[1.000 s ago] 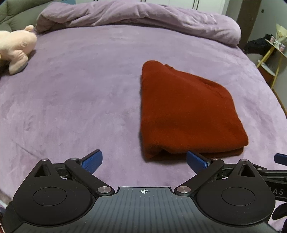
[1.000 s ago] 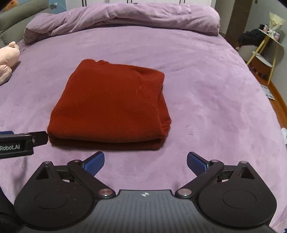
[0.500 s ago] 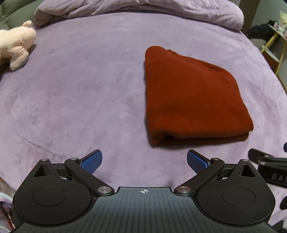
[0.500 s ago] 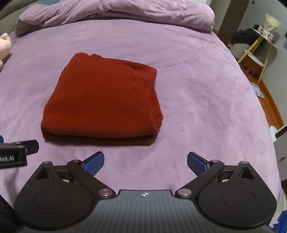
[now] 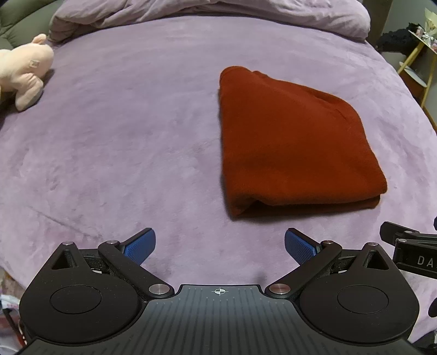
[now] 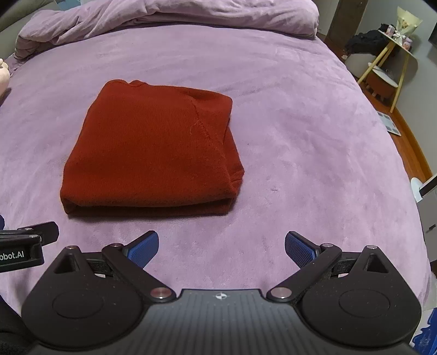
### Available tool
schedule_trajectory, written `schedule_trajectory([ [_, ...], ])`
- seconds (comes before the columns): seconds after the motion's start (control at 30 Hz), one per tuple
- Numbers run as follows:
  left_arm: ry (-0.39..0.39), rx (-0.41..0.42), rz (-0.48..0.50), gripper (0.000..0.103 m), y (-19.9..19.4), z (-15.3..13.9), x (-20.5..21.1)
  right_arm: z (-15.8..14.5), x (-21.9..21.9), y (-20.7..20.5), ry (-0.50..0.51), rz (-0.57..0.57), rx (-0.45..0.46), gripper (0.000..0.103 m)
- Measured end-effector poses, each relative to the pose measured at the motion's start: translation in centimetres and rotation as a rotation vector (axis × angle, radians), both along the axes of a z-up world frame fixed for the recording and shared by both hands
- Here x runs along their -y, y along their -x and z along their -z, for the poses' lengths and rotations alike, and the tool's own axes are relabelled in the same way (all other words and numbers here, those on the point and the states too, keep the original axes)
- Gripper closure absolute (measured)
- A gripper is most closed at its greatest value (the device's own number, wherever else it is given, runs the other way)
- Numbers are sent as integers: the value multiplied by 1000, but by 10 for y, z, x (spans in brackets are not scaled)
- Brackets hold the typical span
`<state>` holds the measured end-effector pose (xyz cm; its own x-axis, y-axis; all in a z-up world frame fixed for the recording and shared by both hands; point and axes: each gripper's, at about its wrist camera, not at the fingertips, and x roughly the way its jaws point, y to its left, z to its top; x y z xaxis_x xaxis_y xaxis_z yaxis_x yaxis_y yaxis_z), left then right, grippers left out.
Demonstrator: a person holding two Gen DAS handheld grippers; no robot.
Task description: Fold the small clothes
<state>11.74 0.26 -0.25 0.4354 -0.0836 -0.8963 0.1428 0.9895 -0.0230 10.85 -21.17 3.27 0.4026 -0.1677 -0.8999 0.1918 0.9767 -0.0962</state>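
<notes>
**Folded red garment on the bed, both grippers released**

A bed (image 5: 114, 153) under a lilac plush cover fills most of both views, with a bunched purple duvet (image 6: 169, 13) along the top of each frame. The folded red knit garment (image 6: 153, 153) lies flat on the cover, left of centre in the right wrist view and right of centre in the left wrist view (image 5: 295, 142), its layered edge facing the cameras. A pink plush toy (image 5: 23, 71) rests at the upper left of the left wrist view, well apart from the garment. A yellow-legged side table (image 6: 393, 57) stands on the floor at the upper right.

The left gripper (image 5: 220, 244) sits at the bottom of its frame, blue fingers (image 5: 140, 245) spread wide and grasping nothing, clear of the garment. The right gripper (image 6: 221, 245) is likewise released, its fingers (image 6: 299, 248) apart over bare cover, near the garment's front edge without touching.
</notes>
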Motion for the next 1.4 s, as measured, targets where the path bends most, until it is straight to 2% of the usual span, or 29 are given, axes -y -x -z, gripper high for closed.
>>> schedule_trajectory([
  [1.4, -31, -3, 6, 0, -4, -1, 2, 0, 3, -4, -18, 33, -30, 4],
])
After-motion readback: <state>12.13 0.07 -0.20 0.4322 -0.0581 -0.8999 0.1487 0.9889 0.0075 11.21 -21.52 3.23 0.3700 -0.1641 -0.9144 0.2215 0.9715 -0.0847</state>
